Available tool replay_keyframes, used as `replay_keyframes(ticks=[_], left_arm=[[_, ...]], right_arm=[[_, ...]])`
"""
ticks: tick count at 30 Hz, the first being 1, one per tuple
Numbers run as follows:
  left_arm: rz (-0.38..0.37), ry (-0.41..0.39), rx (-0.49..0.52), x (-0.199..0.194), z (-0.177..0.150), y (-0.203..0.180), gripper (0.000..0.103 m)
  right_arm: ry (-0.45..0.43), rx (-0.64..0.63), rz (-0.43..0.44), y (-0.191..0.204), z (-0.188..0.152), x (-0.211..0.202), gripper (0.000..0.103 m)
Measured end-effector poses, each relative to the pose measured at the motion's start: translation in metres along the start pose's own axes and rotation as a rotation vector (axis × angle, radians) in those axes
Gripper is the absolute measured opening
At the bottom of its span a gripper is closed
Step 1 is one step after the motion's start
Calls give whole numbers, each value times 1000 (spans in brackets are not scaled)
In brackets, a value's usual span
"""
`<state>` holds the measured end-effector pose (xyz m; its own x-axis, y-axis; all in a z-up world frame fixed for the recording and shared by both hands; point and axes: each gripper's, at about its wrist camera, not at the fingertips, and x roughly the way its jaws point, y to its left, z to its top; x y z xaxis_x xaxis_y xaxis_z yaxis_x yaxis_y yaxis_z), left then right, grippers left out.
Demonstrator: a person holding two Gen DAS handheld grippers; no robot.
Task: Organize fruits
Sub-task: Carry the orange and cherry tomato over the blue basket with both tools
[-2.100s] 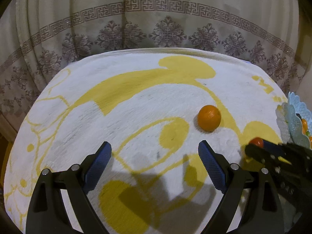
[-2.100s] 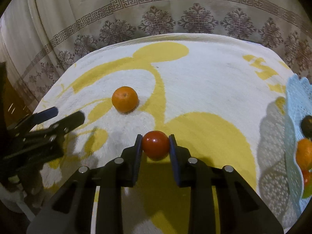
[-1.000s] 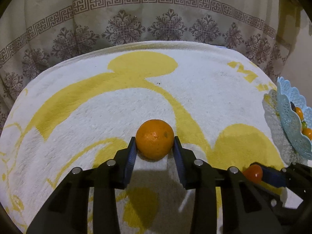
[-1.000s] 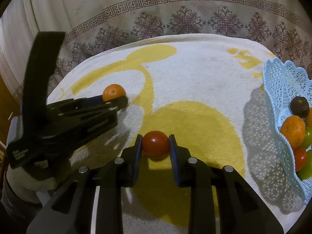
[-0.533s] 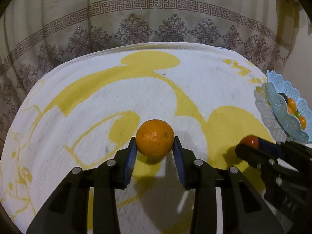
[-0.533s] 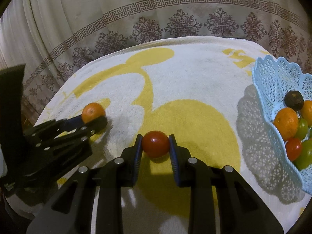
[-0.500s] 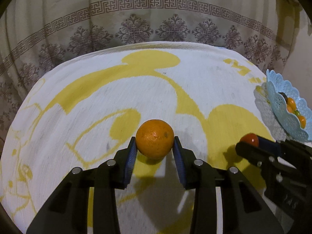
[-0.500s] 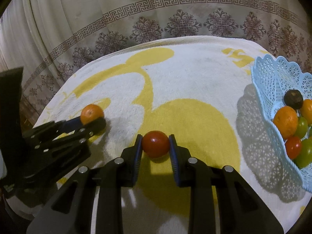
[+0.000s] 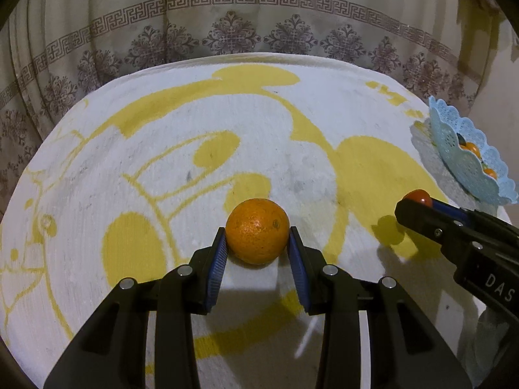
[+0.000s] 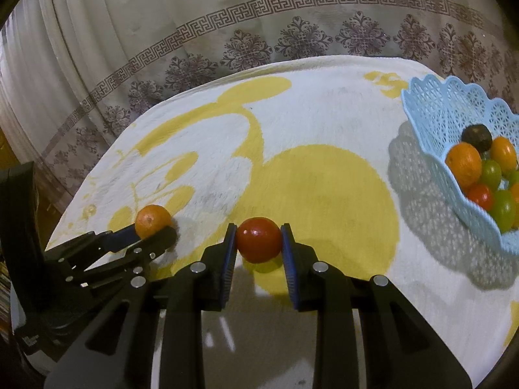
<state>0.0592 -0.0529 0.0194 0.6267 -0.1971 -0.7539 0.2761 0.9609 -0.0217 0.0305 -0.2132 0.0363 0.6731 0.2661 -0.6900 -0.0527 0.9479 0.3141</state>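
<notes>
While both fruits sit clear of the cloth, the scene reads from the left as follows. A pale pleated curtain [image 10: 97,48] with a brown key-pattern band and floral medallions hangs behind the table [image 9: 324,64], which is covered by a white fluffy towel with yellow cartoon shapes [image 9: 97,168].

Left tool [image 9: 257,246]: black frame, blue ribbed pads [image 9: 220,256], clamped on a round orange citrus fruit with dimpled skin [image 9: 257,235]. Pads press the fruit on both sides; its shadow falls on the towel below and toward the camera. In the right wrist view the same tool [image 10: 155,230] shows at the left edge, orange fruit [image 10: 151,220] at its tip, over a yellow patch near the towel's left margin.

Right tool [image 10: 258,246]: same build, closed on a small glossy red round fruit, tomato-like [image 10: 258,239]. It hangs over the large yellow disc of the print, near the middle. From the left wrist view this tool [image 9: 416,201] enters from the right, the red fruit [image 9: 418,196] peeking above its tip, just short of the basket.

Far right: a light blue lattice plastic basket with scalloped rim [image 10: 438,110], standing on the towel at the table's right side. Inside: two orange fruits, several green ones, one red, one dark brown-black. Lattice shadow spreads on the towel to the basket's left.
</notes>
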Motion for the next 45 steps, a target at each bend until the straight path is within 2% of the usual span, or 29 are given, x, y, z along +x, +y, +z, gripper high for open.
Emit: replay_keyframes(ticks=[8, 26, 45], left_arm=[[-16, -4, 6, -8, -11, -5, 38], [-10, -16, 14, -13, -11, -9, 38], [-10, -84, 95, -33, 14, -42, 38]], right_arm=[[5, 8, -22, 1, -9, -2, 28], [-19, -2, -19, 4, -10, -11, 28], [-113, 20, -43, -16, 4, -56, 28]])
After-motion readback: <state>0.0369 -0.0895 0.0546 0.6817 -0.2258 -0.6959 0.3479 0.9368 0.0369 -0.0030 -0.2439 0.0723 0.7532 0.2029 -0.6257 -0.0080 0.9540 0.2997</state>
